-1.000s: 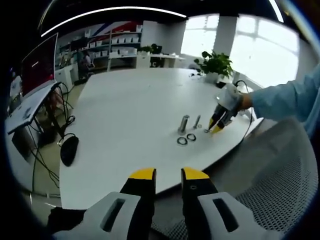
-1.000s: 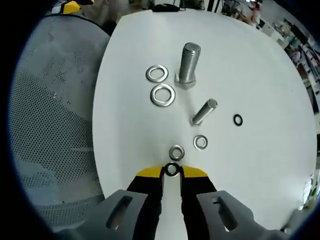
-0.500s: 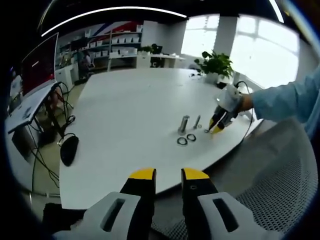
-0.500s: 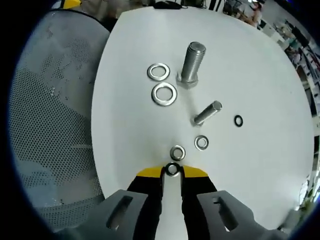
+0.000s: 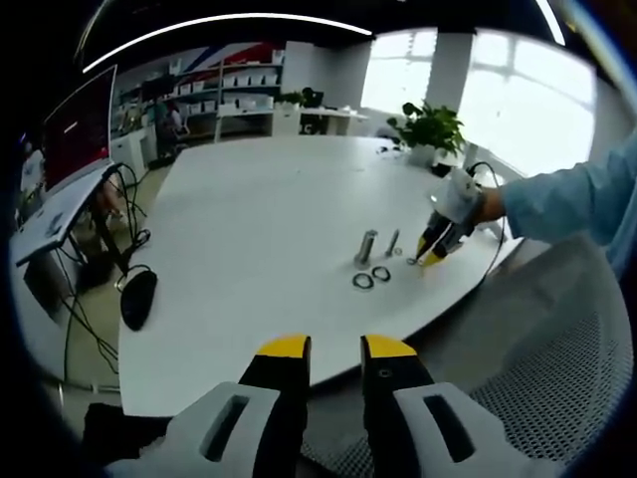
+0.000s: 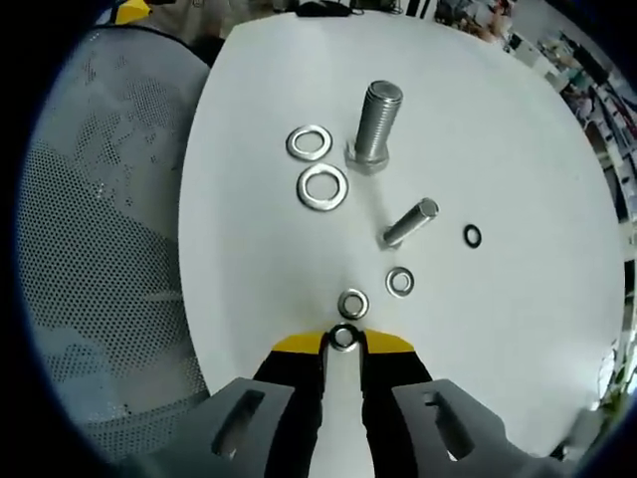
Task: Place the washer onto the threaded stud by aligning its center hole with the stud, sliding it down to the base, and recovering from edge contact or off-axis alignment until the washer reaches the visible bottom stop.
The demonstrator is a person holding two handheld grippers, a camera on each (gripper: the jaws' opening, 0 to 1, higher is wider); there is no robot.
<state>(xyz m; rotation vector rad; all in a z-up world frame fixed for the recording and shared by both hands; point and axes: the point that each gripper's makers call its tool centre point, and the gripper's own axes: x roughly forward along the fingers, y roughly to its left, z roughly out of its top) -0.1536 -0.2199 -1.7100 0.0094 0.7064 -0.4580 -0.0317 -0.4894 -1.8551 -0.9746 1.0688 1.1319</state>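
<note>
the right gripper (image 6: 342, 341) hangs above the near edge of the white table (image 6: 518, 149), its yellow-tipped jaws pinched on a small dark washer (image 6: 343, 338) held between the tips. just past the tips a small silver washer (image 6: 352, 303) lies flat, and a second small one (image 6: 400, 282) lies beside it. the small stud (image 6: 407, 223) stands on its head next, its threaded shaft leaning away and to the right in this fisheye view; nothing lies on it. a small black ring (image 6: 472, 237) lies to its right. farther off stands the large bolt (image 6: 375, 124), head down, shaft up, with two large washers (image 6: 322, 186) flat on the table to its left. a mesh chair (image 6: 90, 249) sits off the table edge.

the left gripper (image 5: 333, 351) hovers well back from the table, jaws a little apart and holding nothing. its view shows the right gripper's far side, a blue sleeve (image 5: 567, 194), a potted plant (image 5: 430, 127), a red screen (image 5: 78, 129), and both bolts tiny and upright.
</note>
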